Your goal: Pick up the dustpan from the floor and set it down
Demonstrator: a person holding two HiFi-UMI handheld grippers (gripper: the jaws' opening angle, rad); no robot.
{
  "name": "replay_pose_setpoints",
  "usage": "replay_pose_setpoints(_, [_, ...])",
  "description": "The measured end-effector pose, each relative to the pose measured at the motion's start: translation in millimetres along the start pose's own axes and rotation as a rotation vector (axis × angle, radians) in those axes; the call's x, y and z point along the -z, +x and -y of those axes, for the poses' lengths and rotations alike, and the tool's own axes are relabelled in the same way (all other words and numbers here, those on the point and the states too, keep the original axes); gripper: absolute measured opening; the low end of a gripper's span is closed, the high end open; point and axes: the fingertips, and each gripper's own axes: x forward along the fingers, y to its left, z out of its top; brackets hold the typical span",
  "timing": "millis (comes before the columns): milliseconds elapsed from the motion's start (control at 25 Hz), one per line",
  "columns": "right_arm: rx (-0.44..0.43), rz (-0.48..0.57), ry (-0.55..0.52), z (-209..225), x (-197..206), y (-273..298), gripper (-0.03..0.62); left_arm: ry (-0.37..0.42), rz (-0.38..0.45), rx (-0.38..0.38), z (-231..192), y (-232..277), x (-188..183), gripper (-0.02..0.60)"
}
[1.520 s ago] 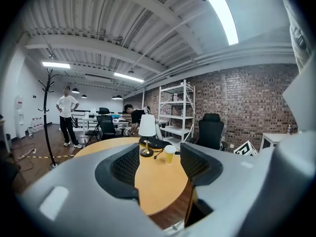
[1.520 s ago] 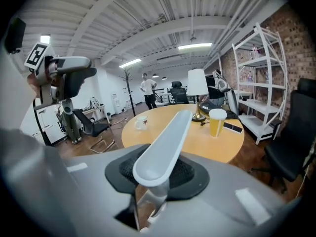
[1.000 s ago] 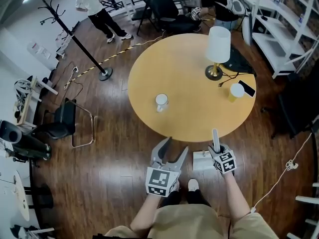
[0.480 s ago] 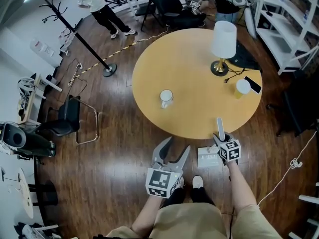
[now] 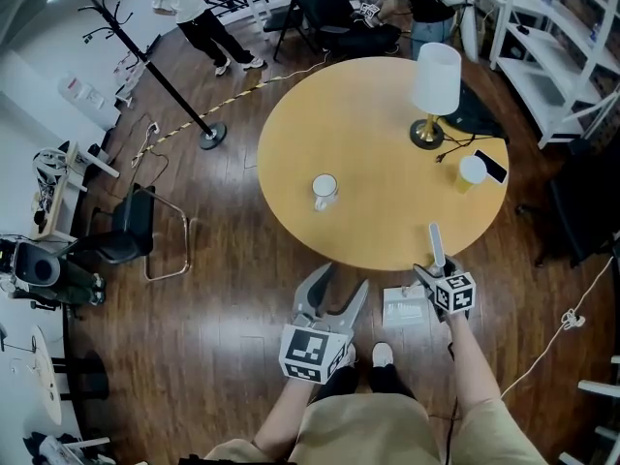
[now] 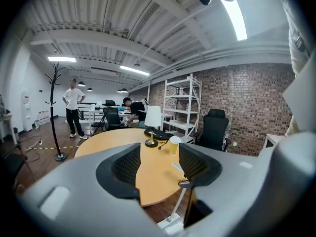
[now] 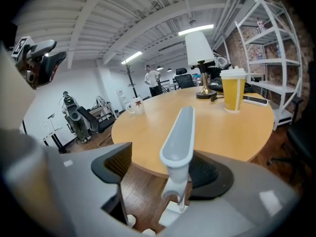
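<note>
The dustpan (image 5: 402, 308) is white with a long grey handle (image 5: 436, 241). Its pan sits on the wood floor just in front of the round table's near edge, and the handle stands up. My right gripper (image 5: 433, 271) is at the handle's lower part and its jaws are opening. In the right gripper view the handle (image 7: 178, 132) stands between the pads, clear of the left pad (image 7: 117, 166). My left gripper (image 5: 336, 294) hovers to the left of the pan, jaws apart with nothing between them. In the left gripper view the dustpan (image 6: 178, 204) shows low, beyond the jaws.
The round wooden table (image 5: 368, 163) carries a lamp (image 5: 433, 90), a yellow cup (image 5: 466, 174), a phone (image 5: 491, 168) and a mug (image 5: 325, 191). My shoes (image 5: 379, 356) are near the pan. A chair (image 5: 131, 240) and coat stand (image 5: 145, 66) are left, shelves (image 5: 542, 46) right.
The right gripper's jaws have spread off the dustpan handle. It shifted slightly right and down with the dustpan, which now rests on the floor. The left gripper stayed put.
</note>
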Motion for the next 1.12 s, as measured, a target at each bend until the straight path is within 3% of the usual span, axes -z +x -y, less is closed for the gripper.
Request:
replay_pose_setpoints(240, [0.048, 0.028, 0.115, 11.5, 12.5, -20.4, 0.345, 0.002, 0.015, 0.010, -1.0, -0.7, -5.1, 0.236])
replay_pose_setpoints(480, [0.125, 0.166, 0.173, 1.1, -1.7, -75.8, 0.345, 0.005, 0.032, 0.020, 1.1, -1.2, -7.6, 0.236])
replay_pose_setpoints(680, [0.167, 0.332, 0.124, -45.3, -61.1, -126.9, 0.345, 0.000, 0.072, -0.002, -9.3, -12.6, -17.0, 0.236])
replay_pose_setpoints(840, [0.132, 0.444, 0.019, -98.5, -128.4, -148.6, 0.345, 0.003, 0.127, -0.037, -21.3, -25.3, -35.8, 0.235])
replay_pose_setpoints(1120, [0.092, 0.583, -0.187, -179.9, -238.7, -169.1, 0.354, 0.052, 0.270, -0.166, -50.5, -62.3, -86.2, 0.238])
